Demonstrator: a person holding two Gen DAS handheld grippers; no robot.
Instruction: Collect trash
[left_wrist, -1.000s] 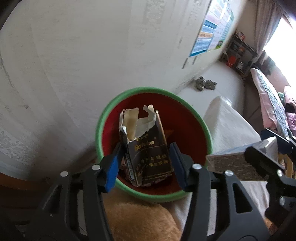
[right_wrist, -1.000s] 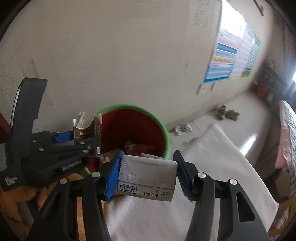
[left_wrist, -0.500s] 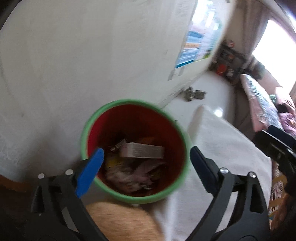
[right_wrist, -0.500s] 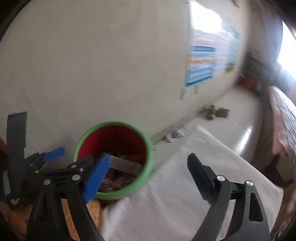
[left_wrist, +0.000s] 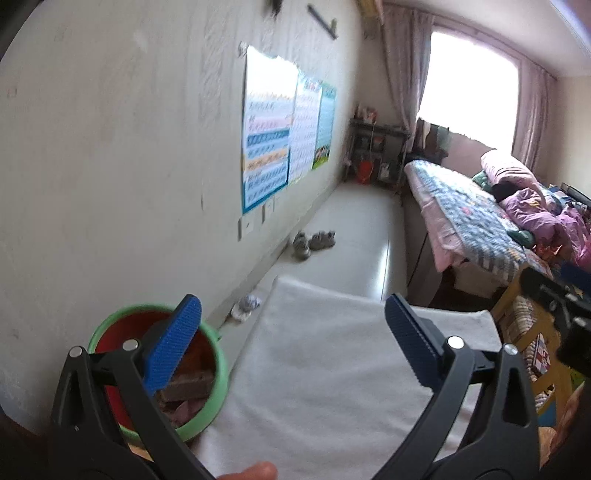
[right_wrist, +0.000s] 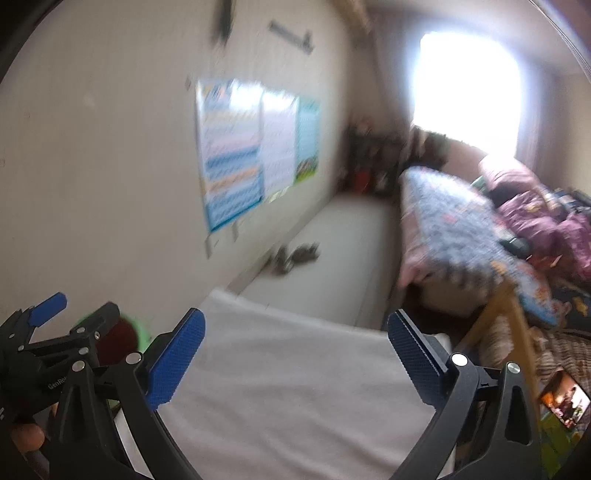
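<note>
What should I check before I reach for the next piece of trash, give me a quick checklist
1. Left claw open and empty: ok.
2. Right claw open and empty: ok.
3. Dropped box inside the bin: ok.
4. Bin has room left: cannot tell, the claw hides much of it.
5. White cloth free of trash: ok where visible.
6. Next target: crumpled scrap on the floor by the wall, reach cannot tell.
</note>
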